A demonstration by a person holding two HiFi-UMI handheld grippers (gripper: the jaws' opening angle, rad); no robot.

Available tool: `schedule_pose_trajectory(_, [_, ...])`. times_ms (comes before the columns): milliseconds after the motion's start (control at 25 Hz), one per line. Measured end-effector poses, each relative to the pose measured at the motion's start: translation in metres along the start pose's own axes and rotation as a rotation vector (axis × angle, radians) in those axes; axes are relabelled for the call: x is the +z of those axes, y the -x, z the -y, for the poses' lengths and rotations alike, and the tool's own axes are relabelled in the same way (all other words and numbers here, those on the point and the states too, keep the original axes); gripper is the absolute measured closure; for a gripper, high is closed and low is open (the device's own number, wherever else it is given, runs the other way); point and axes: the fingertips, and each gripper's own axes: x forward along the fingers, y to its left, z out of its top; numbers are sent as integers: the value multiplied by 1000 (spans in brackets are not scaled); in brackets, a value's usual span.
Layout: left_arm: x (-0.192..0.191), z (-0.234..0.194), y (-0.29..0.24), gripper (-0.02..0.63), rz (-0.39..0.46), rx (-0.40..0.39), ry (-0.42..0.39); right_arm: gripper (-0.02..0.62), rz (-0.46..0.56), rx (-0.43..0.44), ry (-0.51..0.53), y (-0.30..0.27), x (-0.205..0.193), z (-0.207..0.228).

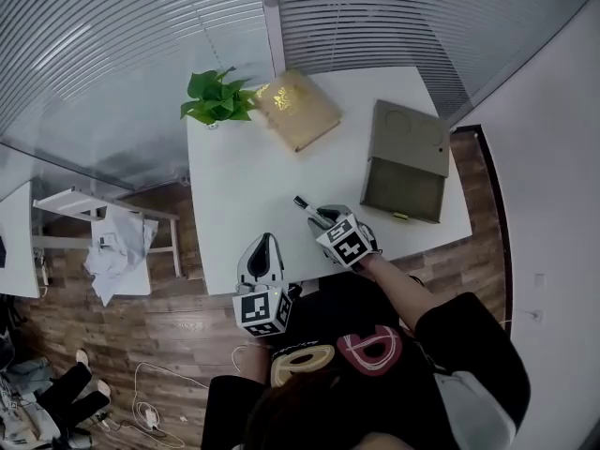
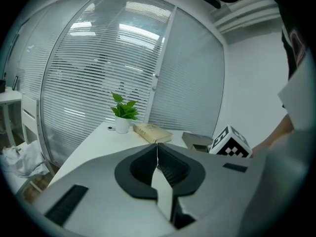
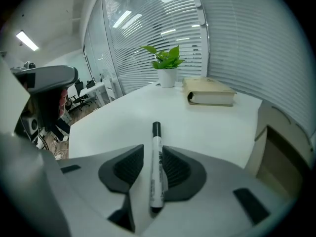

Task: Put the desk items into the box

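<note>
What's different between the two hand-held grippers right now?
The left gripper has its fingers pressed together on nothing. The right gripper has its fingers apart, with a marker lying between them. The left gripper points nearly level across the table, while the right gripper tilts down toward it. Both carry a cube with square markers.

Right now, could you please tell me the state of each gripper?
Left gripper: jaws shut, empty.
Right gripper: jaws open around the marker, not clamped.

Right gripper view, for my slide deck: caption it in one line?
Marker between the fingers of the right gripper above a white desk, book and potted plant beyond.
</note>
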Motion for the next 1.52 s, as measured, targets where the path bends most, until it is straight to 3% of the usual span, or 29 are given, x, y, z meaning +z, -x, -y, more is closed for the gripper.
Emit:
schedule_pose_trajectory(640, [-3, -8, 7, 589, -4, 33, 3, 503, -28, -17, 17, -5, -1, 5])
schedule_pose_trajectory(1240, [2, 1, -14, 589, -12, -47, -24, 517, -52, -41, 91, -6, -2, 3])
schedule_pose_trajectory(1520, [3, 5, -21, 588, -21, -77, -36, 520, 21, -63, 50, 8, 12, 7])
